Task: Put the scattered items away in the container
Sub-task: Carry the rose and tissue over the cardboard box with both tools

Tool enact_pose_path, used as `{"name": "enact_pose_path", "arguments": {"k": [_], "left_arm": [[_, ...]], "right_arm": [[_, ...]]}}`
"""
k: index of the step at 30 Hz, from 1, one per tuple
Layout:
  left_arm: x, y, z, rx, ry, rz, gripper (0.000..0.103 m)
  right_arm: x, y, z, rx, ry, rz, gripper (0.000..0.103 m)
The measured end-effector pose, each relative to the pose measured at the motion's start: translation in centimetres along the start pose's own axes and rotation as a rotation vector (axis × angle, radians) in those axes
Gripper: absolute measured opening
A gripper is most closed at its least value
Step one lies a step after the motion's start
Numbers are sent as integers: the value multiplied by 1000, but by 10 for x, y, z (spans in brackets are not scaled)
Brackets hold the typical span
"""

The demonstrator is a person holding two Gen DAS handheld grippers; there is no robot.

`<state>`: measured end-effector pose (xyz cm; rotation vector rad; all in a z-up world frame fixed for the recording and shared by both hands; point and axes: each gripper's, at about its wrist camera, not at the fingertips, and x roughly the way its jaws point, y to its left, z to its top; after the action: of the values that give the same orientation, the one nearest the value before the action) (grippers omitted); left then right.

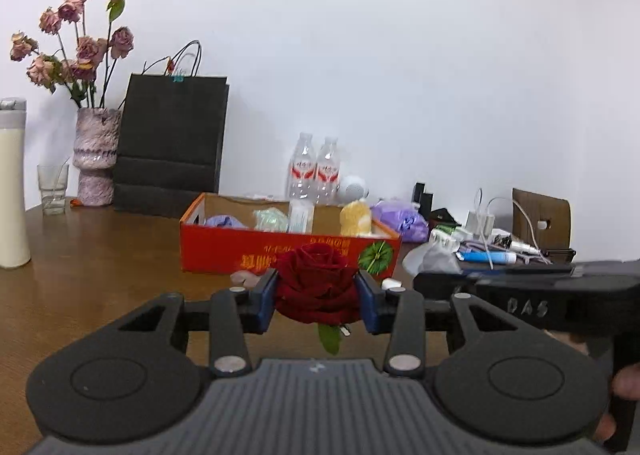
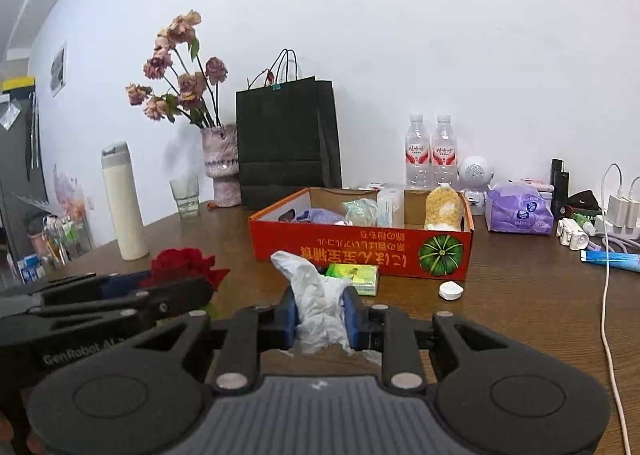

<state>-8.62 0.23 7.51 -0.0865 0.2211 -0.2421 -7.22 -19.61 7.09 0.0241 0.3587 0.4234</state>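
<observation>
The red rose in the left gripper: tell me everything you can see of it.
The red rose is one deep crimson bloom, its velvety petals tightly layered and fully open. A green leaf hangs beneath it; no stem shows. It sits clamped between the blue pads of the left gripper, which press its sides, and it is held above the wooden table, in front of the orange cardboard box. The right wrist view shows it from the side, partly hidden behind the gripper's black frame.
</observation>
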Motion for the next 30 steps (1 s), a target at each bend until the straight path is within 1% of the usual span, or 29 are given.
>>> {"name": "enact_pose_path", "arguments": {"k": [2, 5, 7, 8, 10, 12, 14, 15, 17, 18, 20, 22, 24, 26, 28, 30], "left_arm": [[10, 1, 13, 20, -24, 7, 42], [38, 11, 46, 51, -60, 29, 42], [61, 24, 72, 24, -64, 30, 44], [76, 32, 85, -1, -50, 29, 44], [109, 46, 106, -33, -2, 40, 44], [150, 59, 122, -27, 67, 58, 44], [197, 71, 129, -9, 157, 89, 44], [217, 76, 129, 6, 200, 107, 44], [249, 89, 124, 13, 272, 141, 44], [262, 97, 119, 4, 318, 152, 44], [283, 112, 106, -35, 406, 190, 43], [295, 120, 94, -70, 461, 182, 43], [302, 124, 86, -63, 498, 133, 44], [306, 120, 77, -22, 538, 105, 44], [309, 122, 73, -19, 551, 158, 43], [311, 125, 73, 4, 541, 200, 45]], "right_arm": [[6, -4, 7, 13, 3, 0, 23], [24, -20, 29, 61, 3, 17, 23], [37, -30, 50, 60, -4, 13, 23], [47, -37, 64, 55, -6, 6, 23], [67, -53, 91, 66, -5, 0, 24], [90, -71, 120, 105, -3, 16, 25], [121, -85, 146, 117, 45, 31, 25], [141, -90, 158, 128, 67, 23, 26], [182, -93, 173, 93, 135, -8, 25], [200, -93, 174, 77, 157, -23, 25], [239, -94, 170, 62, 230, -24, 25], [273, -93, 159, 73, 303, -18, 25], [301, -88, 144, 76, 380, 3, 25], [324, -84, 129, 84, 453, 29, 25], [339, -84, 117, 107, 507, 42, 26], [349, -89, 107, 150, 563, 54, 29]]}}
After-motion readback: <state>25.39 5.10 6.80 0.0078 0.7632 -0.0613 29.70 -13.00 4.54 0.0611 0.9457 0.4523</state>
